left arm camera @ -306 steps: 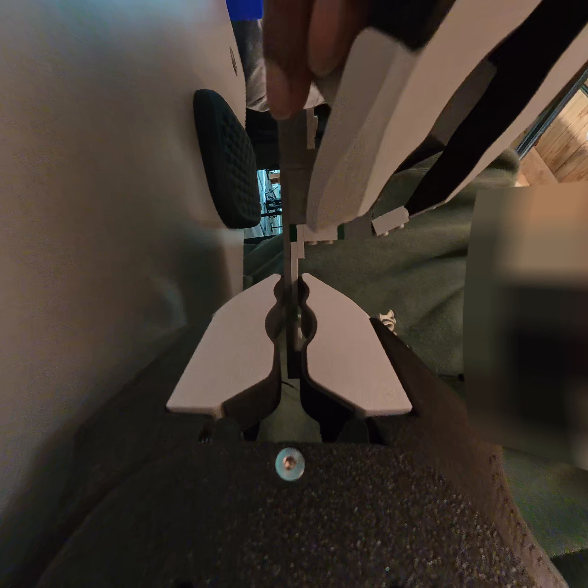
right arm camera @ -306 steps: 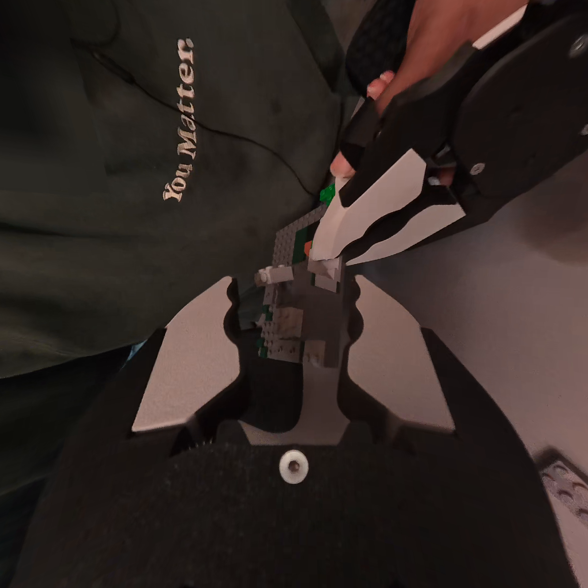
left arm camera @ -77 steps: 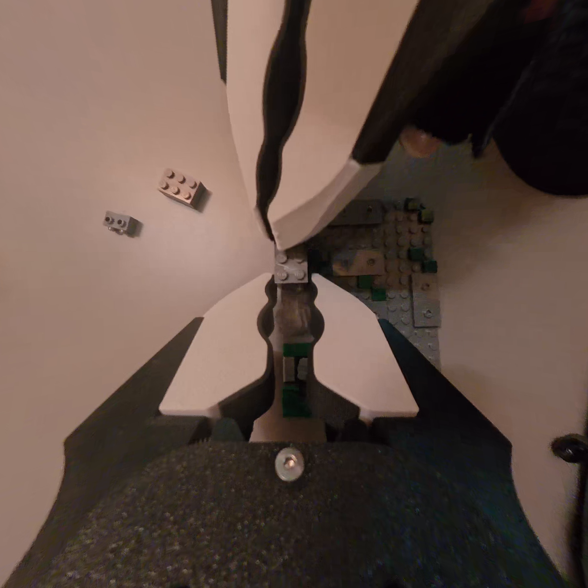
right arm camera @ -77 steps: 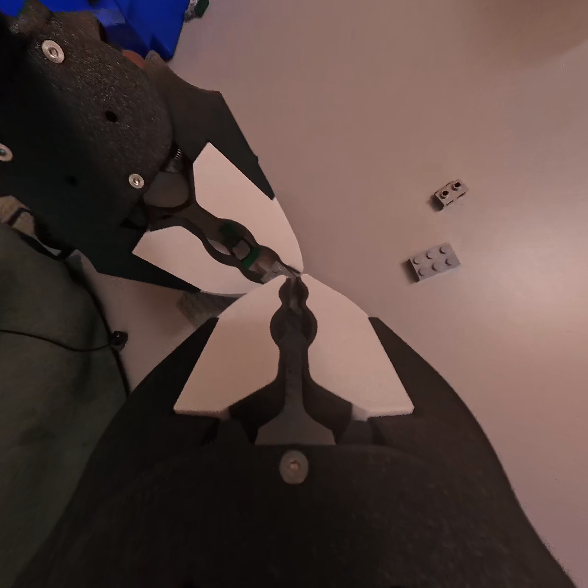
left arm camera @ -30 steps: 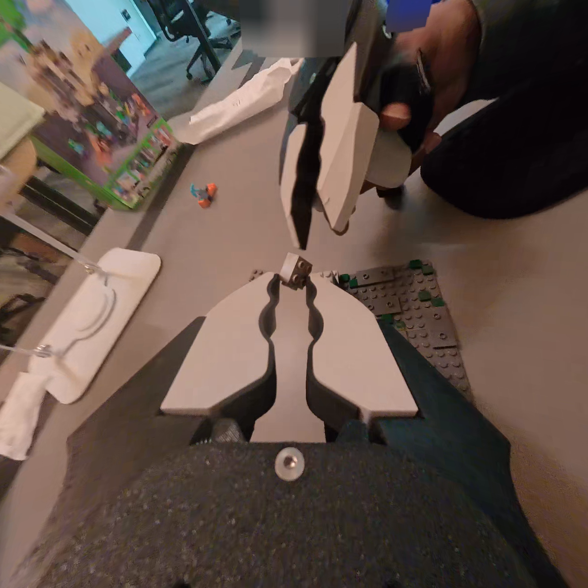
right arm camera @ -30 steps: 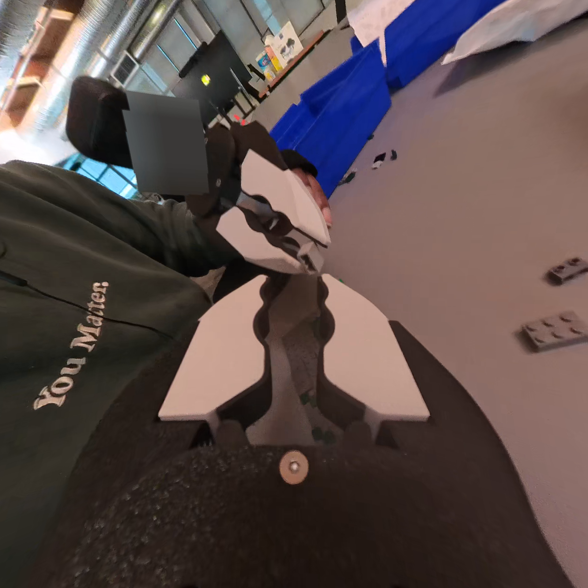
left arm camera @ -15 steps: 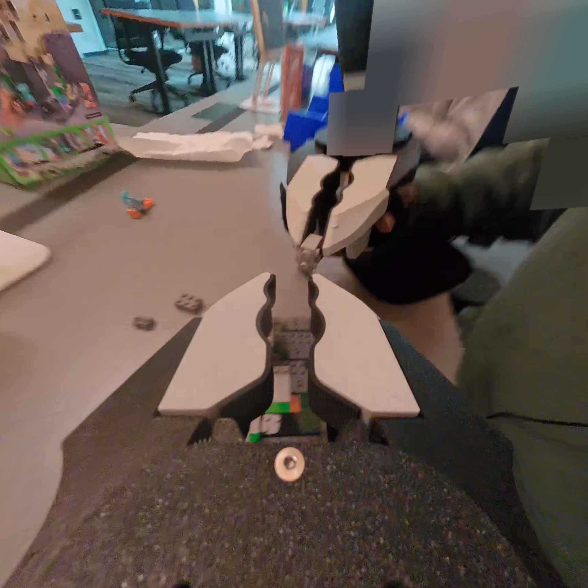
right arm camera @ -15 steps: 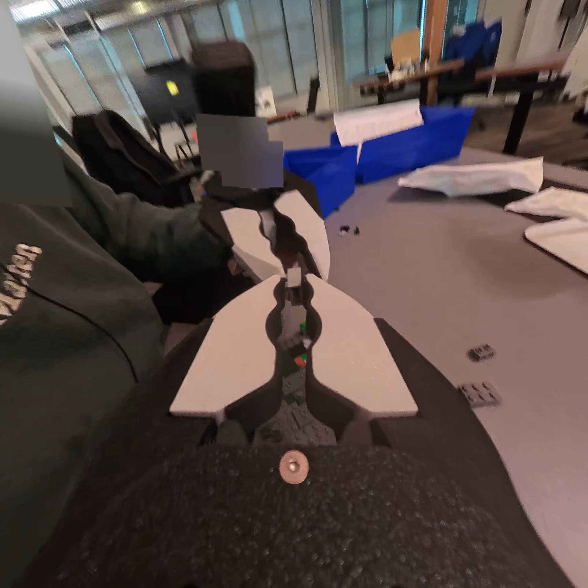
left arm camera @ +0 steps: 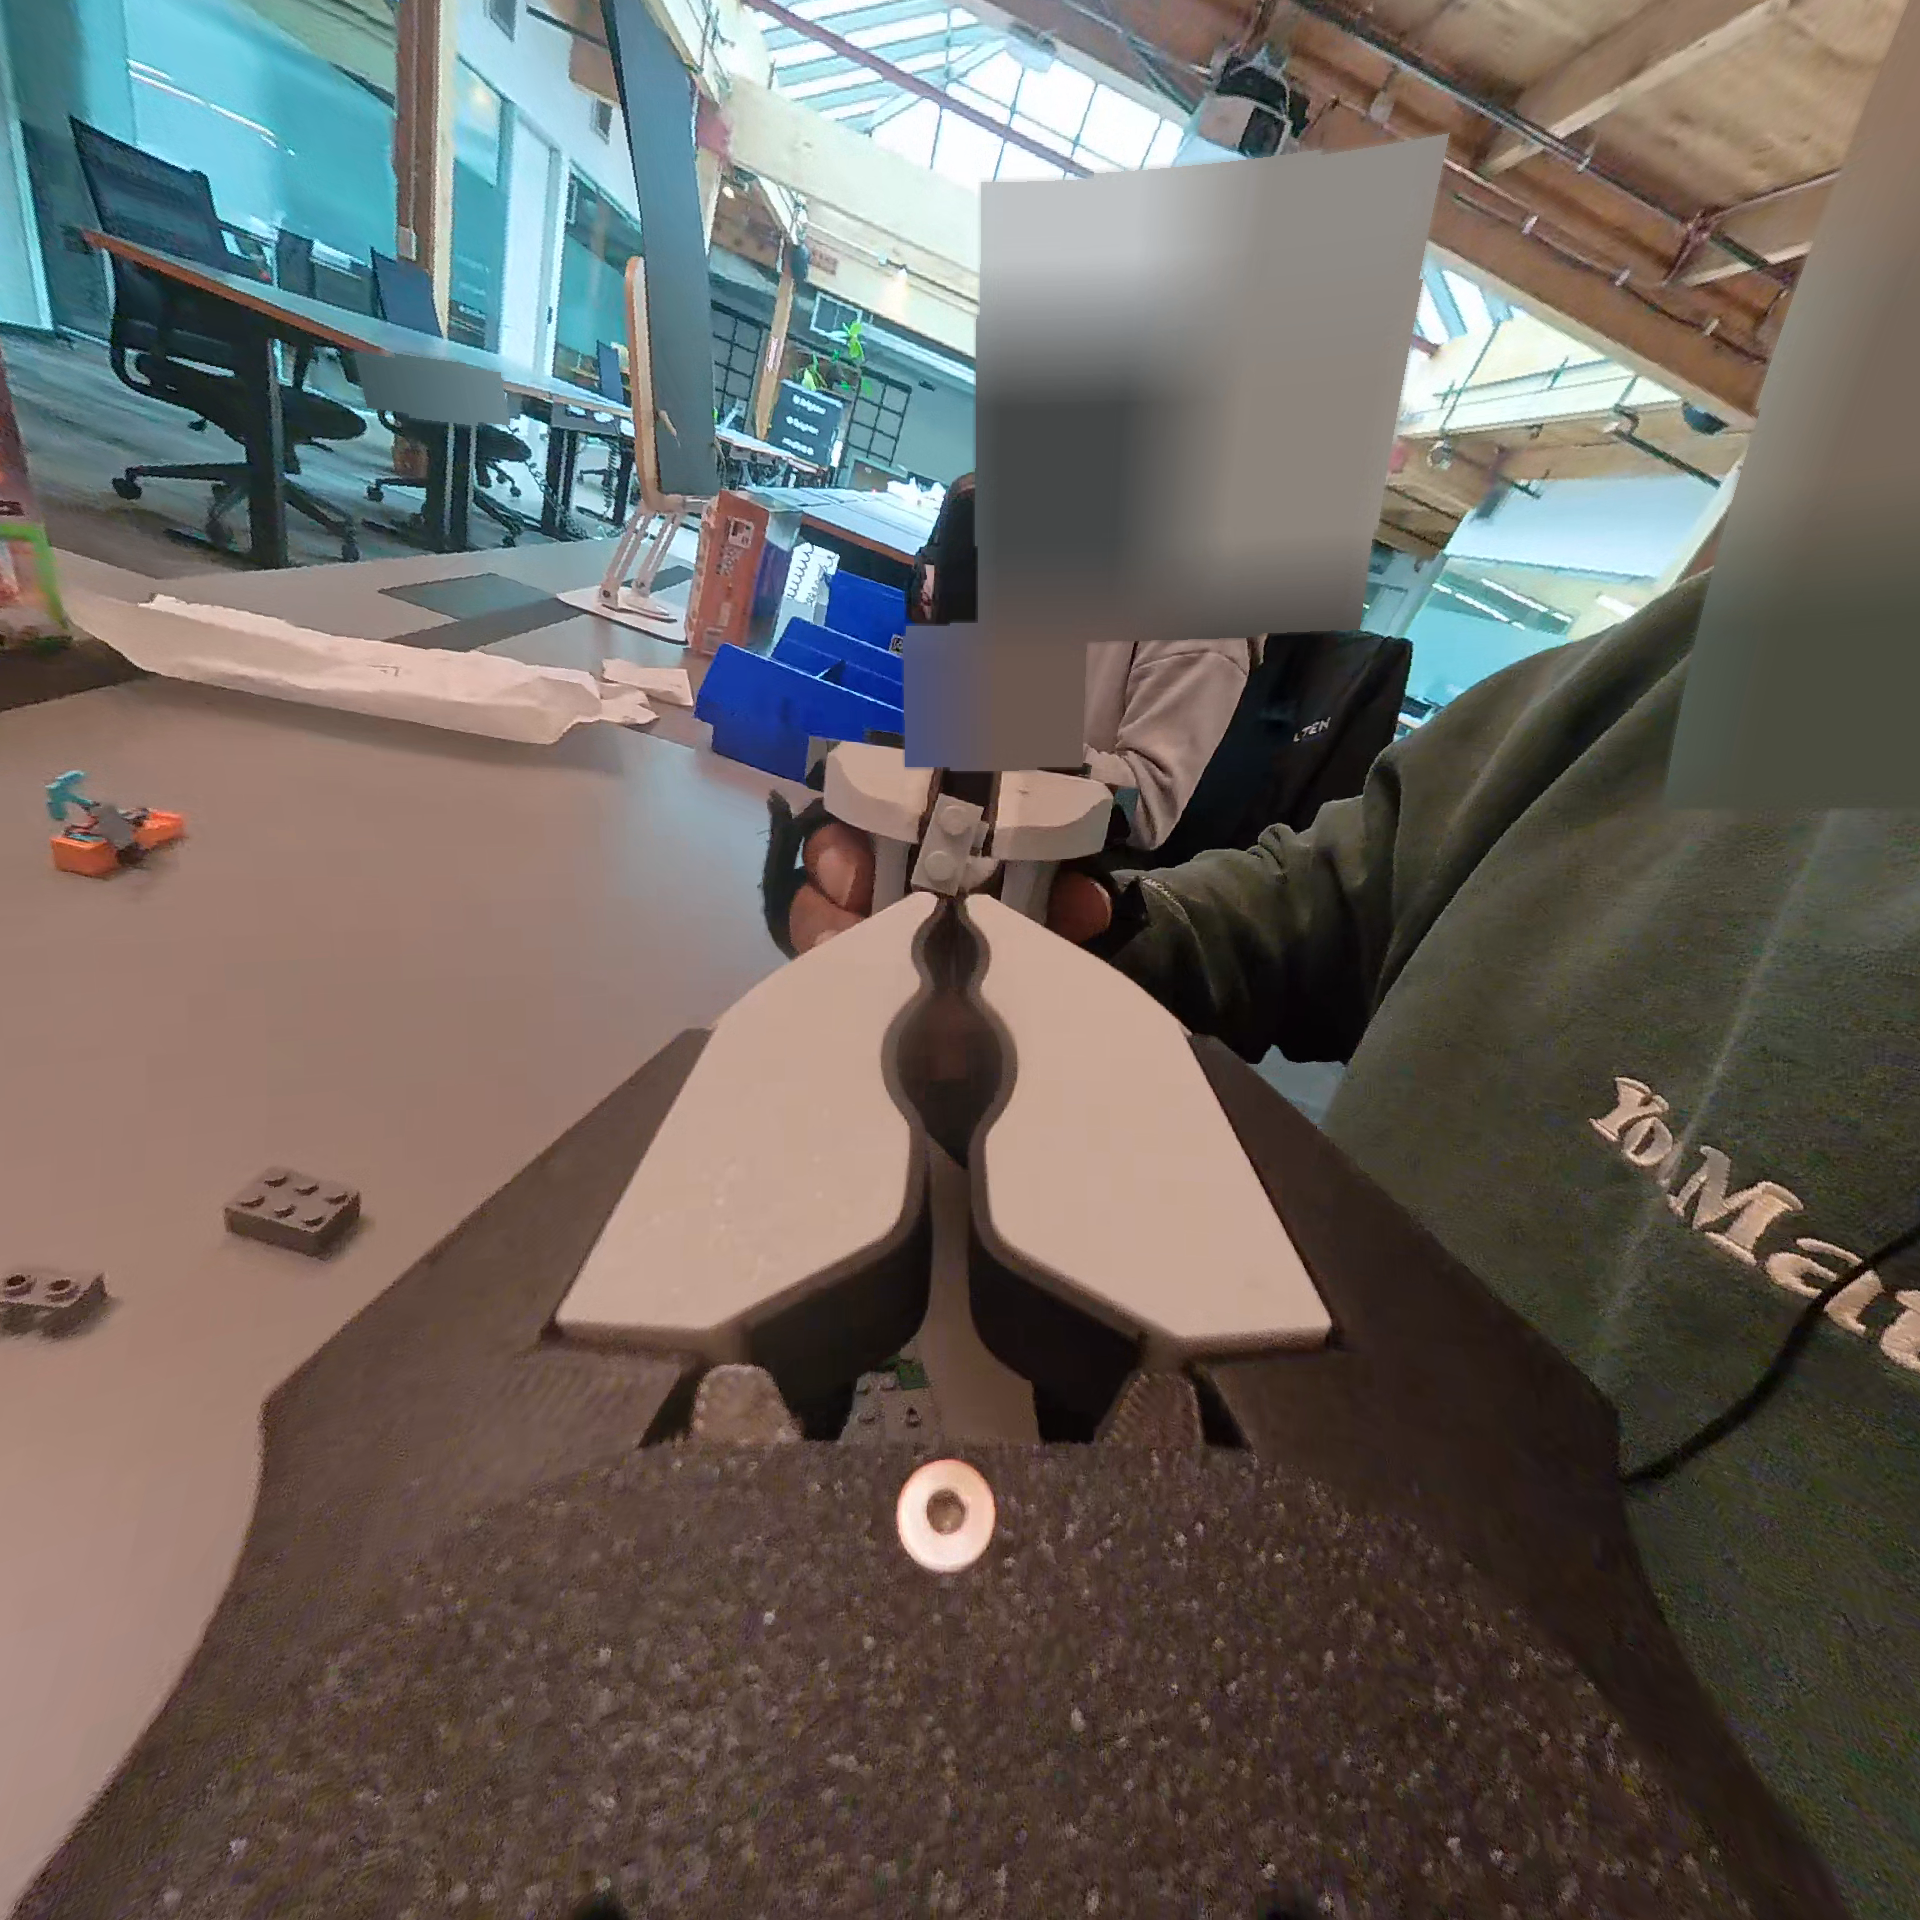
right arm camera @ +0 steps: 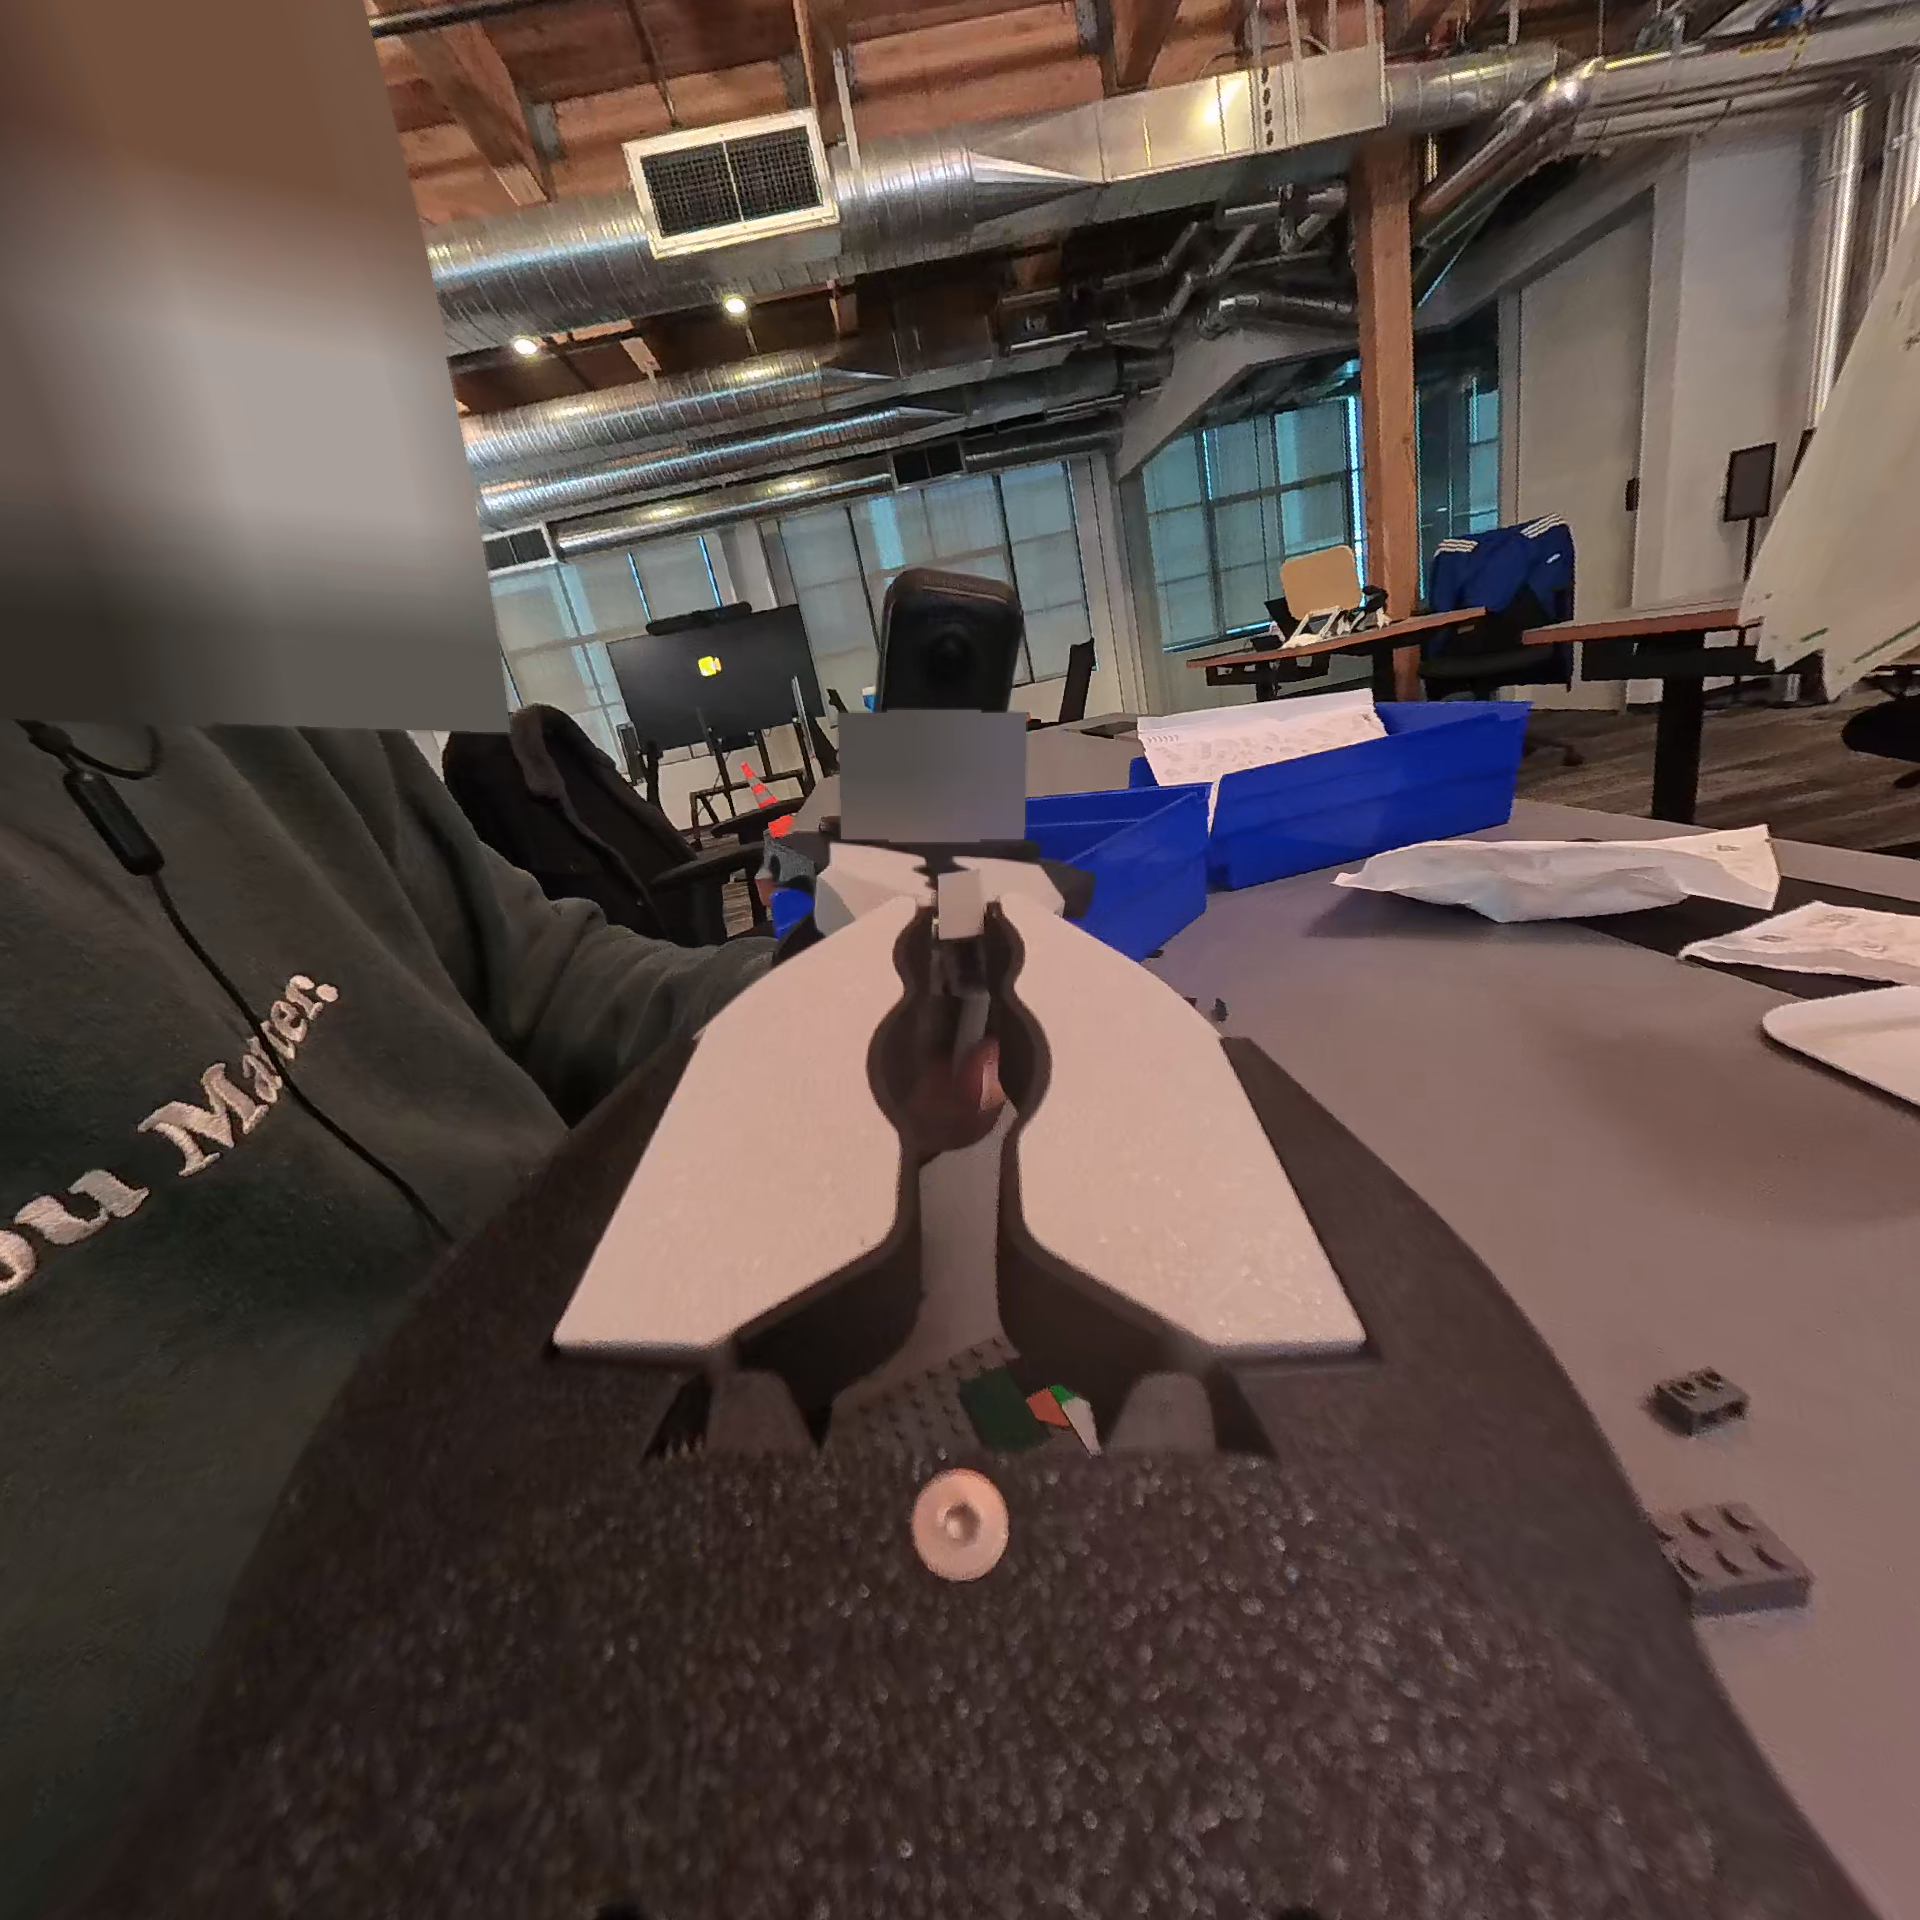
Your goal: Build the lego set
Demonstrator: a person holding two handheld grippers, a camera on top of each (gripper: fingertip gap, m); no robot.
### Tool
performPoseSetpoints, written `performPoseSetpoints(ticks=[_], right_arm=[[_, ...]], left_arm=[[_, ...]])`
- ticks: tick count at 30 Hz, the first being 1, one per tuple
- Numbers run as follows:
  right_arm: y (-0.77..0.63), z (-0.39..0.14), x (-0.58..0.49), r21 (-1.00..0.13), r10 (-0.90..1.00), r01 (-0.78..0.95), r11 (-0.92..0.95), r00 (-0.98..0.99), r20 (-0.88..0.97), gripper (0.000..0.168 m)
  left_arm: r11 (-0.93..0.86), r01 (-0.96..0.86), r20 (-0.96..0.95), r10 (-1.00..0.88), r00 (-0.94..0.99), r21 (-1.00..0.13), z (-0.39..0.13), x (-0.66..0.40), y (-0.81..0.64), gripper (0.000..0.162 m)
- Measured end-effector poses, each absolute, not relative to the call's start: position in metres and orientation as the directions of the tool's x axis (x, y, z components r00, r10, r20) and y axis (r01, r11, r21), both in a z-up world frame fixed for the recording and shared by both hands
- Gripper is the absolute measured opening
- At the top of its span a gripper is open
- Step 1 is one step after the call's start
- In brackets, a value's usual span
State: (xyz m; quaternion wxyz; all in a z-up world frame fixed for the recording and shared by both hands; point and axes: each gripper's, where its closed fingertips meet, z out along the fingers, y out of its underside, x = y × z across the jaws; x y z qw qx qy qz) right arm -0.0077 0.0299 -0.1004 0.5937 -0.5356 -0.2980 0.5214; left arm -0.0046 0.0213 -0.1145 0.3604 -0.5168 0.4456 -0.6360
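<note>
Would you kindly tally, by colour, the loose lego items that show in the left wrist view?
Dark grey bricks, lying on the table: 2
Light grey piece, held up off the table: 1
Orange and teal small build, on the table: 1
Total: 4

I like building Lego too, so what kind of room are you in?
Probably a big open office or workshop: black wheeled office chair at a long desk, shiny metal ceiling ducts, blue plastic bins.
</note>
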Motion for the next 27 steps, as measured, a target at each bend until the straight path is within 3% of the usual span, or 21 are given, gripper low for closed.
performPoseSetpoints(ticks=[19,27], right_arm=[[0.0273,-0.0954,-0.0135,-0.901,0.940,-0.387,-0.195,0.189,-0.284,0.010],[0.0248,-0.0945,-0.0149,-0.895,0.943,-0.398,-0.203,0.166,-0.288,0.010]], left_arm=[[-0.235,0.044,0.226,-0.963,-0.148,-0.971,-0.1076,-0.0112,0.0248,0.011],[-0.235,0.067,0.222,-0.962,-0.161,-0.970,-0.1046,-0.0124,0.0200,0.007]])
